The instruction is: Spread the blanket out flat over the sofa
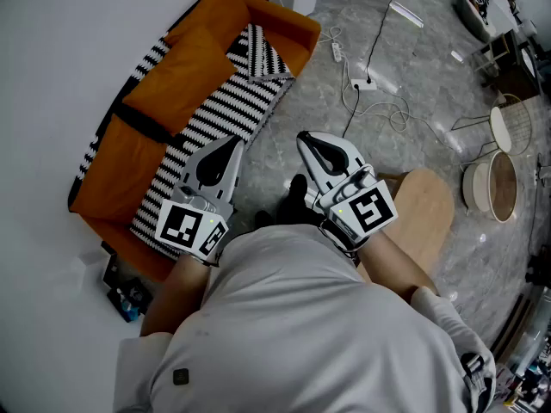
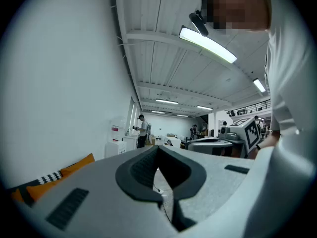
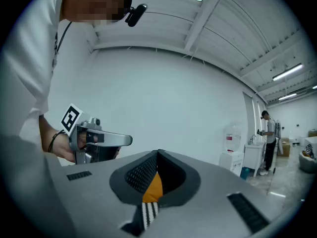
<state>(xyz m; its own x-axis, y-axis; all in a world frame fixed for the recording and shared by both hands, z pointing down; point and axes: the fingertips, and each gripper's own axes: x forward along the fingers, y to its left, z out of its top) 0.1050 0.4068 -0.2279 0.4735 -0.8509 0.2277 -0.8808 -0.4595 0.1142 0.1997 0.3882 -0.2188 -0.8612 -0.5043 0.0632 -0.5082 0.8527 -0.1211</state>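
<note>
Head view first: the orange sofa (image 1: 277, 20) sits against the wall up and to the left, and the striped blanket (image 1: 225, 106) is on it, running along the seat with stripes also poking out on the wall side. An orange cushion (image 1: 185, 76) seems to lie on top of it, so it looks draped, not properly spread flat. Both tools are held in close to the person's body, well apart from the sofa. The left gripper (image 1: 233, 141) and right gripper (image 1: 305, 139) are both pinched closed with nothing in them. So I'd say we're at the approach step, with no grab made yet. The next move probably calls for stepping in, opening both sets of jaws, taking an edge or corner of the blanket in each and pulling them apart. That cushion could get in the way. Count here: one sofa, one blanket, one loose cushion, two grippers. In the left gripper view, the left gripper (image 2: 158, 147) has its tips meeting and is empty, with just floor and a cable showing through the gap behind them. A sliver of the sofa (image 2: 74, 165) and a few blanket (image 2: 47, 178) stripes sit at the lower left. In the right gripper view, the right gripper (image 3: 158, 152) is closed tip to tip too. The orange sofa (image 3: 153, 187) and blanket (image 3: 148, 209) stripes show through the opening, but they're far off and not gripped.
</note>
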